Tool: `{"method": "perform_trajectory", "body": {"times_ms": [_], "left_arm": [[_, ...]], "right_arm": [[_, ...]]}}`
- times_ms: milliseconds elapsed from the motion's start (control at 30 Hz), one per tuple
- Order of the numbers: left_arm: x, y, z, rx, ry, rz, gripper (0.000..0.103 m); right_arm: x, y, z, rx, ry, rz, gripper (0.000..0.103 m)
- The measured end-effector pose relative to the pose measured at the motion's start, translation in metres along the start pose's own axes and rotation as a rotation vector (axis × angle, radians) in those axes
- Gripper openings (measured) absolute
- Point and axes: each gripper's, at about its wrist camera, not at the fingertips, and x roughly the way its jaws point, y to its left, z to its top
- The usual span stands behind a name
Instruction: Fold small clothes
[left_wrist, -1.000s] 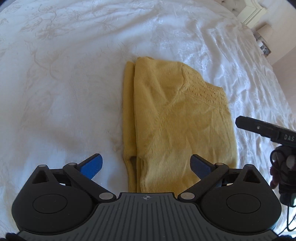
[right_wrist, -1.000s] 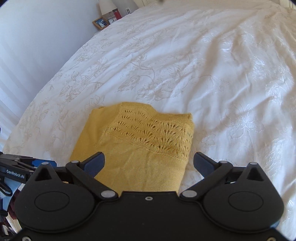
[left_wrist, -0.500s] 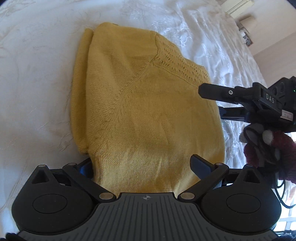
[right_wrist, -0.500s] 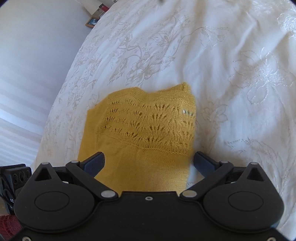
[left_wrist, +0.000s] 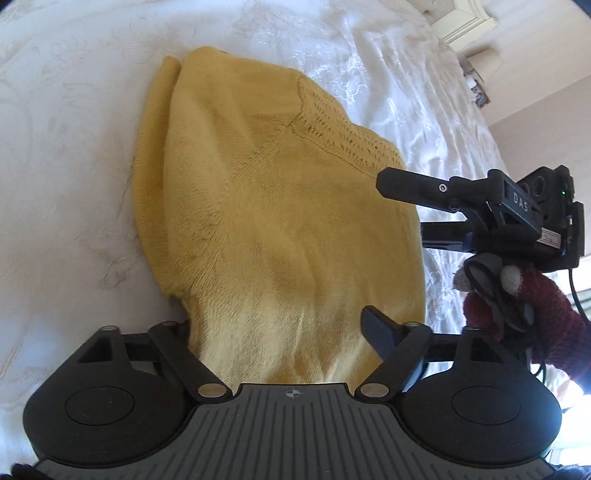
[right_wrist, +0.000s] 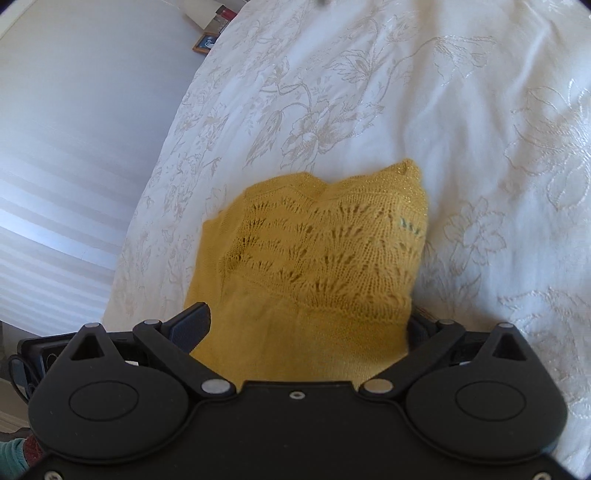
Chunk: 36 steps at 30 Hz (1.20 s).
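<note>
A mustard-yellow knitted sweater (left_wrist: 273, 221) lies partly folded on a white embroidered bedspread (left_wrist: 66, 155), filling the centre of both wrist views. It looks light, soft and floppy, with an open lace yoke (right_wrist: 325, 251) that could snag; the plain knit edge nearest the cameras seems the safest place to pinch.

The left gripper (left_wrist: 280, 332) is closing, with the sweater's near edge between its jaws; its left finger is buried under the fabric. The right gripper (right_wrist: 306, 328), also closing, straddles the other end, its right finger hidden behind the cloth. Whether either pad presses yet is unclear. Sleeves are tucked out of sight.
</note>
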Motion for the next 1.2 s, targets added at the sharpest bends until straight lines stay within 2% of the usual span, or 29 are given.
{"method": "perform_trajectory", "body": {"times_ms": [33, 67, 100, 133, 200, 267, 400, 600, 800, 867, 933, 1000, 1100, 1200], "left_arm": [[-0.001, 0.002, 0.000, -0.013, 0.011, -0.004, 0.059], [-0.001, 0.004, -0.001, -0.027, 0.015, -0.011, 0.042], [-0.001, 0.008, 0.000, -0.060, 0.023, -0.010, 0.016], [0.000, 0.011, 0.001, -0.085, 0.029, -0.021, 0.015], [-0.002, 0.009, 0.004, -0.090, 0.026, -0.033, 0.015], [-0.008, -0.001, 0.001, -0.064, 0.017, -0.021, 0.015], [-0.017, -0.020, -0.016, -0.076, 0.023, -0.046, 0.015], [-0.016, -0.062, -0.078, -0.056, 0.071, -0.075, 0.015], [-0.004, -0.095, -0.142, -0.074, 0.111, -0.067, 0.016], [-0.001, -0.101, -0.158, -0.078, 0.100, -0.014, 0.017], [0.001, -0.104, -0.169, -0.076, 0.085, 0.082, 0.018], [0.001, -0.102, -0.176, -0.103, 0.067, 0.157, 0.024], [-0.003, -0.100, -0.185, -0.126, 0.047, 0.215, 0.028], [-0.013, -0.107, -0.195, -0.053, 0.035, 0.282, 0.030]], "right_arm": [[-0.002, 0.001, -0.001, 0.003, -0.007, -0.030, 0.084], [-0.005, 0.001, -0.003, 0.004, -0.012, -0.074, 0.060], [-0.006, 0.002, -0.004, 0.006, -0.013, -0.097, 0.047], [-0.009, 0.004, -0.005, 0.005, -0.026, -0.108, 0.045], [-0.015, 0.016, -0.007, -0.014, -0.046, -0.132, 0.040], [-0.025, 0.028, -0.011, -0.025, -0.068, -0.133, 0.039], [-0.048, 0.042, -0.026, -0.009, -0.087, -0.117, 0.038], [-0.095, 0.039, -0.081, 0.034, -0.024, -0.146, 0.038], [-0.142, 0.015, -0.142, 0.063, 0.024, -0.207, 0.038], [-0.151, 0.010, -0.155, 0.047, 0.037, -0.246, 0.041], [-0.159, 0.006, -0.165, 0.014, 0.040, -0.306, 0.044], [-0.164, 0.004, -0.170, -0.010, 0.022, -0.354, 0.044], [-0.174, 0.004, -0.175, -0.031, -0.008, -0.367, 0.044], [-0.182, 0.012, -0.179, -0.093, -0.031, -0.381, 0.044]]}}
